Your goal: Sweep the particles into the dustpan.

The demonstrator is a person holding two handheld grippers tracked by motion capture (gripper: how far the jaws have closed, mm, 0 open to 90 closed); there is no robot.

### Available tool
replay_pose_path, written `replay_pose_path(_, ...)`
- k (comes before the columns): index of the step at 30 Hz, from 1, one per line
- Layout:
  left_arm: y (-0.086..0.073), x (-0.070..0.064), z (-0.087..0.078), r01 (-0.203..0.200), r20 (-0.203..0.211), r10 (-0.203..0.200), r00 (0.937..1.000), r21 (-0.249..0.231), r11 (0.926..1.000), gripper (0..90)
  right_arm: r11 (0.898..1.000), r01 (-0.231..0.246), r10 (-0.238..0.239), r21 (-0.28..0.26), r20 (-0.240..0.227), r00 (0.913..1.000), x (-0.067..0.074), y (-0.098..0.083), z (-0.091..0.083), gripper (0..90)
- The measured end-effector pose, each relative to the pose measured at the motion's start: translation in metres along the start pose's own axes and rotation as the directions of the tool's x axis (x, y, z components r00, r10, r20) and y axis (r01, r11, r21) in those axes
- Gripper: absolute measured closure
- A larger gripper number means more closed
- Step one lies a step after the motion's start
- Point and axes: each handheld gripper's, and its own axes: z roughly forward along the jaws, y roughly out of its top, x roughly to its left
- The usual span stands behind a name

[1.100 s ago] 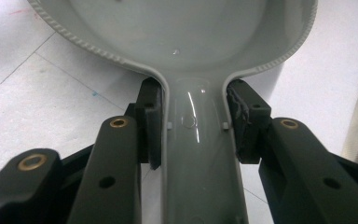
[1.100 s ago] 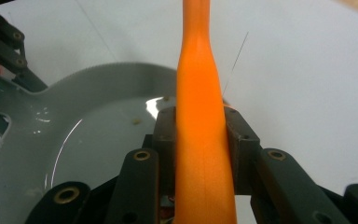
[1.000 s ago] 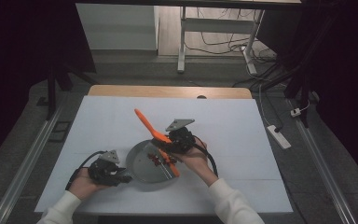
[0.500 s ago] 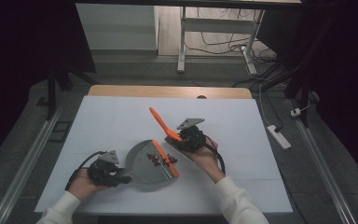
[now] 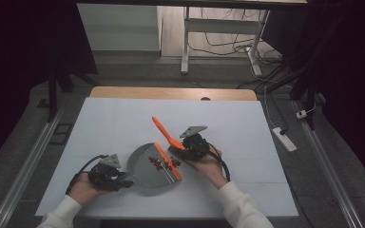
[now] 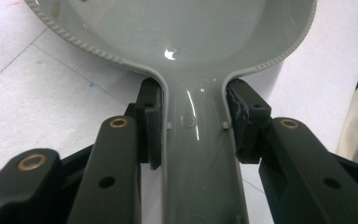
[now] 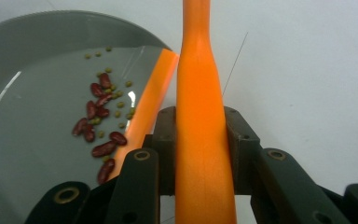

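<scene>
On the white table (image 5: 123,123), the left gripper (image 6: 193,126) clamps the grey dustpan's (image 5: 145,164) handle (beans (image 7: 98,126) inside) while the right gripper (image 7: 200,140) grips the orange brush (image 7: 200,93).

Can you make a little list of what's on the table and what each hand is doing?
left gripper: shut on the grey dustpan handle
right gripper: shut on the orange brush handle
inside dustpan: red beans and small green beans
dustpan edge: orange strip
table: white top
</scene>
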Motion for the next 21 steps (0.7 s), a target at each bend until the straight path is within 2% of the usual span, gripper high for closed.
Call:
replay_pose_path(3,0.000,0.000,0.000,0.002,0.001,-0.002,1.0000,0.000,1.0000,61.3,1.000,0.004,-0.004,0.008,-0.010,0.9999,0.008,0.002,0.001,70.4)
replay_pose_path(5,0.000,0.000,0.000,0.003,0.001,-0.003,1.0000,0.002,1.0000,61.3,1.000,-0.005,0.005,-0.001,-0.047,0.9989,0.013,0.003,0.002,70.4)
replay_pose_path(7,-0.001,0.000,0.001,0.004,0.000,-0.004,1.0000,0.001,1.0000,61.3,1.000,0.006,-0.007,-0.007,-0.050,0.9987,0.020,0.006,0.001,70.4)
replay_pose_path(8,-0.001,0.000,0.001,0.003,-0.002,-0.003,1.0000,0.003,1.0000,61.2,1.000,0.004,-0.005,-0.020,-0.070,0.9975,0.023,0.007,0.000,70.4)
replay_pose_path(10,-0.001,0.001,0.002,0.004,-0.001,-0.004,1.0000,0.003,1.0000,61.2,0.999,-0.029,0.022,-0.044,-0.154,0.9879,0.026,0.010,-0.001,70.4)
replay_pose_path(11,-0.001,0.001,0.002,0.004,0.000,-0.004,1.0000,0.004,1.0000,61.3,0.998,-0.018,0.009,-0.053,-0.156,0.9877,0.028,0.011,-0.003,70.4)
replay_pose_path(14,-0.001,0.001,0.002,0.003,0.002,-0.003,1.0000,0.005,1.0000,61.2,0.997,0.018,-0.026,-0.072,-0.112,0.9933,0.033,0.015,-0.008,70.5)
replay_pose_path(17,-0.001,0.001,0.002,0.003,0.002,-0.003,1.0000,0.007,1.0000,61.2,0.996,0.003,-0.011,-0.090,-0.090,0.9959,0.027,0.014,-0.014,70.4)
replay_pose_path(21,-0.002,0.001,0.002,0.003,-0.001,-0.003,1.0000,0.009,1.0000,61.2,0.995,-0.012,0.009,-0.097,-0.029,0.9995,0.017,0.010,-0.020,70.4)
